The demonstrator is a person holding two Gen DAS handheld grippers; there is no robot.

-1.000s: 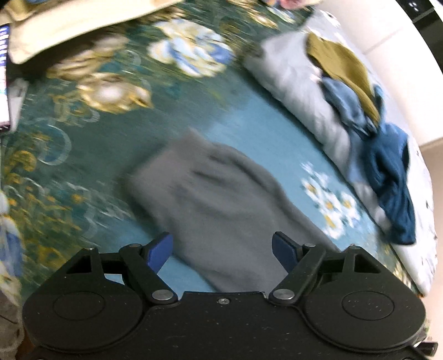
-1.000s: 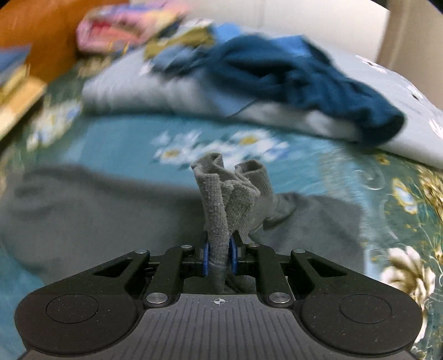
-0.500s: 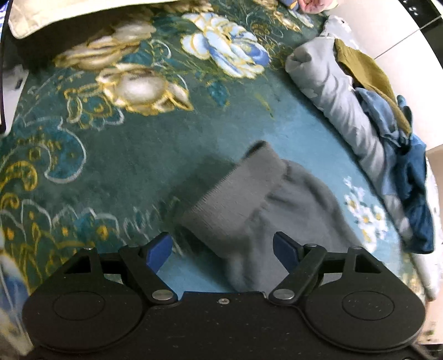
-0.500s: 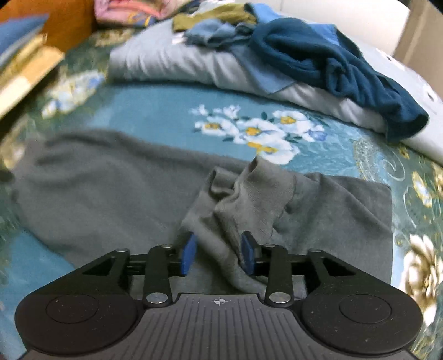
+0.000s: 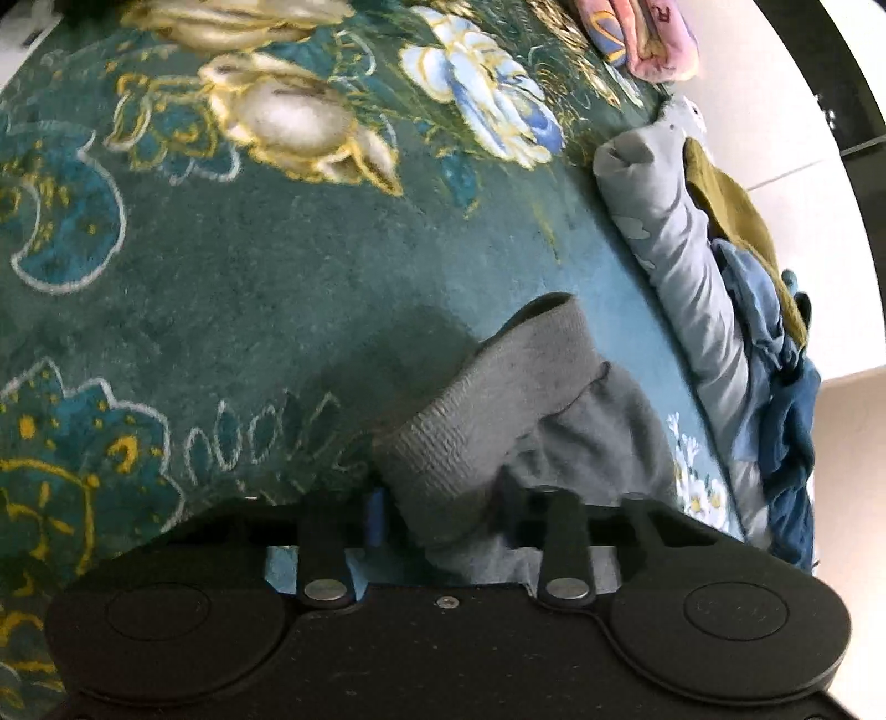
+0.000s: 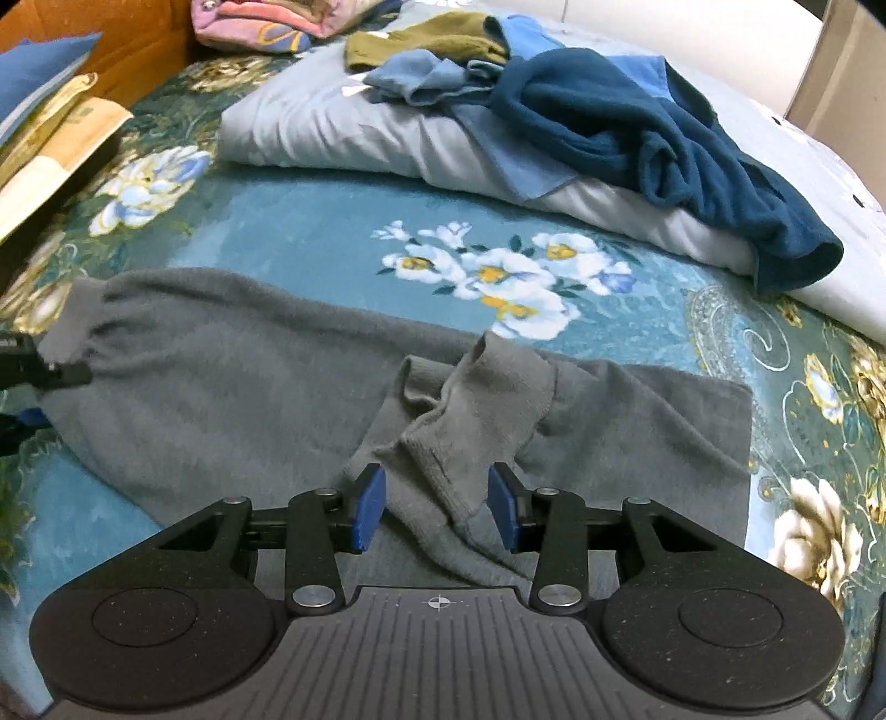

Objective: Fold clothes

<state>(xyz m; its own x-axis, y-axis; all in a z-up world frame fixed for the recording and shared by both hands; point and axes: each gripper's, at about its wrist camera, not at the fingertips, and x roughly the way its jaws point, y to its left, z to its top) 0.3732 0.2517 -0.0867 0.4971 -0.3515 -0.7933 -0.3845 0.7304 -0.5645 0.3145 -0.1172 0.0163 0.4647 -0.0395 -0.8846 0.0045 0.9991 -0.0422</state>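
While the left tool (image 5: pixel 443 512) closes on a grey sweater's (image 6: pixel 232 399) cuff, the right tool (image 6: pixel 437 507) gapes over floral bedding (image 6: pixel 310 232).

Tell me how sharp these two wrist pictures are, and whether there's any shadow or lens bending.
Left wrist view: strong fisheye bending at the edges, a dark shadow on the floral carpet beside the grey ribbed cuff, slight softness near the left gripper. Right wrist view: mostly sharp on the grey sweater, edges curved, far pink cloth softer.

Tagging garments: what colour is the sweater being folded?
Plain grey sweater, ribbed cuffs; clearest in the right wrist view.
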